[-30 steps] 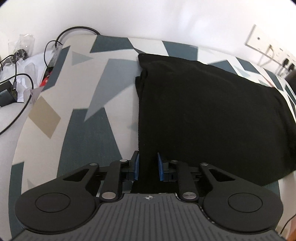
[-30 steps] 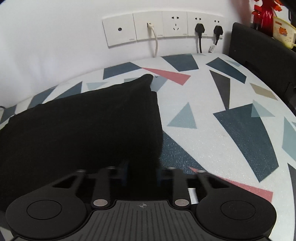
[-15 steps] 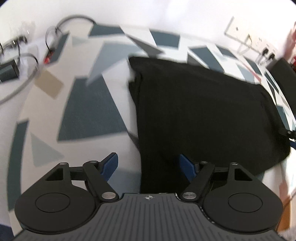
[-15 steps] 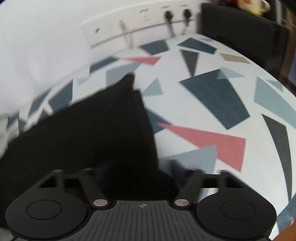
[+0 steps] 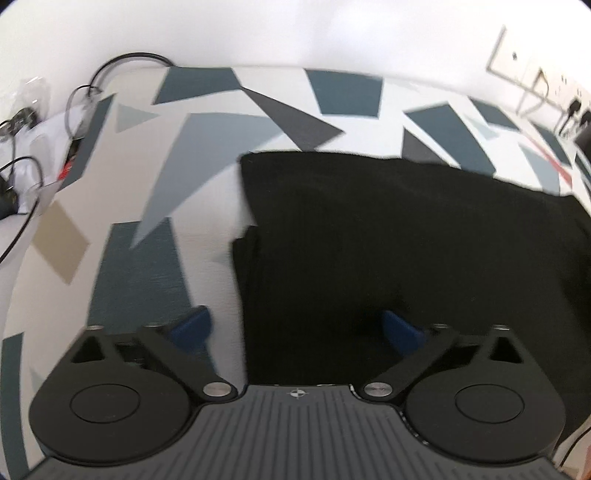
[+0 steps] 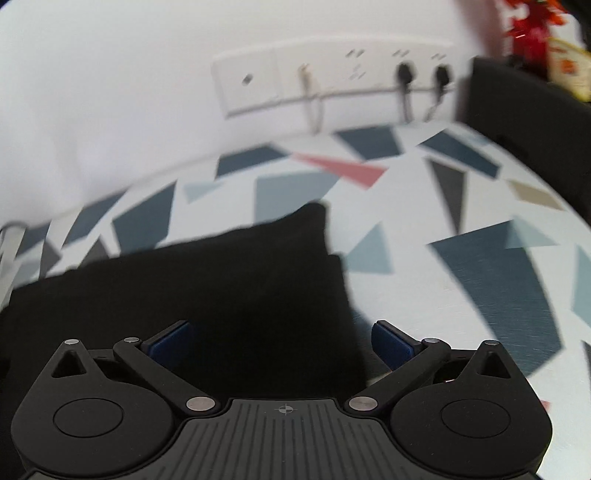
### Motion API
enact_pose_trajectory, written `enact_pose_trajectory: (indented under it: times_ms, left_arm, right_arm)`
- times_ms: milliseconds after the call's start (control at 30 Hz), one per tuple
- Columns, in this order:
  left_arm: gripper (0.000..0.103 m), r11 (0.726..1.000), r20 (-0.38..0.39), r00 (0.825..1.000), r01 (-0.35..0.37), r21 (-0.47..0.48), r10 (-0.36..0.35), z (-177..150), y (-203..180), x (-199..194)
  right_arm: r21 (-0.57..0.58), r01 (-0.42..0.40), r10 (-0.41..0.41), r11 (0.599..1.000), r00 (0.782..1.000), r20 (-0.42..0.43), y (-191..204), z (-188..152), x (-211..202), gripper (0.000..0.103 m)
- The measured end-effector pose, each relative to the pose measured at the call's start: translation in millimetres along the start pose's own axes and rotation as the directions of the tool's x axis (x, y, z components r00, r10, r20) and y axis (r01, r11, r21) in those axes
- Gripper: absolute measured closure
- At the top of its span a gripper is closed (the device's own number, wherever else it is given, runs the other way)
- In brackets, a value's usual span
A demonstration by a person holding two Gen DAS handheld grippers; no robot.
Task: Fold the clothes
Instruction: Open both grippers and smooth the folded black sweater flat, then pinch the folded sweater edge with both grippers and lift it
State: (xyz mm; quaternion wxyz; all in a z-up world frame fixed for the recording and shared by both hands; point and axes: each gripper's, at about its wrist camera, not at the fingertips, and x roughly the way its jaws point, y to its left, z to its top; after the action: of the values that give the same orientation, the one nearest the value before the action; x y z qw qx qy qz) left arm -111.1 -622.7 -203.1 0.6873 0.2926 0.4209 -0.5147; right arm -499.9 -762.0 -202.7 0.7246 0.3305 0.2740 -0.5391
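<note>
A black garment (image 5: 406,240) lies folded flat on the patterned tabletop (image 5: 147,258). It also shows in the right wrist view (image 6: 192,280). My left gripper (image 5: 295,328) is open and empty, its blue pads spread over the garment's near left edge. My right gripper (image 6: 282,343) is open and empty, its blue pads spread over the garment's near right corner. Neither gripper holds the cloth.
Cables and small items (image 5: 22,122) lie off the table's left end. A wall socket strip with plugs (image 6: 332,81) runs behind the table. A dark box (image 6: 524,122) and red decoration (image 6: 532,18) stand at the far right.
Both grippers were shut on the garment's near edge a second ago. They have opened, let the cloth go and drawn back a little.
</note>
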Motion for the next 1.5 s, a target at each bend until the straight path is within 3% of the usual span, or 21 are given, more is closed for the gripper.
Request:
enact_pose_trajectory:
  times_ms: [167,500,900,1367,1433,1500]
  left_arm:
    - [0.000,1.000,0.027,1.000,0.007,0.013,-0.008,-1.7,-3.1,0.1]
    - [0.000,1.000,0.077,0.997,0.008,0.009,-0.009,-12.8,-1.8,-3.6]
    - [0.000,0.997,0.079,0.996,0.036,0.073,-0.042,-23.8,5.9,-9.3]
    - [0.001,1.000,0.052,0.999,0.014,0.024,-0.016,-10.7,-2.1,-3.3]
    - [0.006,0.999,0.058,0.998,0.023,0.029,-0.025,-9.8,-6.2,-5.6]
    - [0.028,0.999,0.064,0.997,0.032,0.033,-0.034,-8.9,-10.3,-8.0]
  right_arm:
    - [-0.067,0.044,-0.046,0.997,0.998,-0.035,12.5,-2.5,12.8,0.001]
    - [-0.070,0.051,-0.050,0.996,0.999,0.018,11.5,-11.5,11.1,0.001]
    - [-0.079,0.016,-0.016,0.997,1.000,0.000,2.4,-17.8,2.7,0.001]
    - [-0.110,0.040,-0.038,0.993,0.999,0.015,6.8,-21.4,8.0,0.001]
    - [-0.122,0.033,-0.031,0.992,0.999,0.015,9.6,-21.3,9.4,0.001]
    - [-0.134,0.022,-0.021,0.991,1.000,0.010,13.0,-20.0,10.9,0.003]
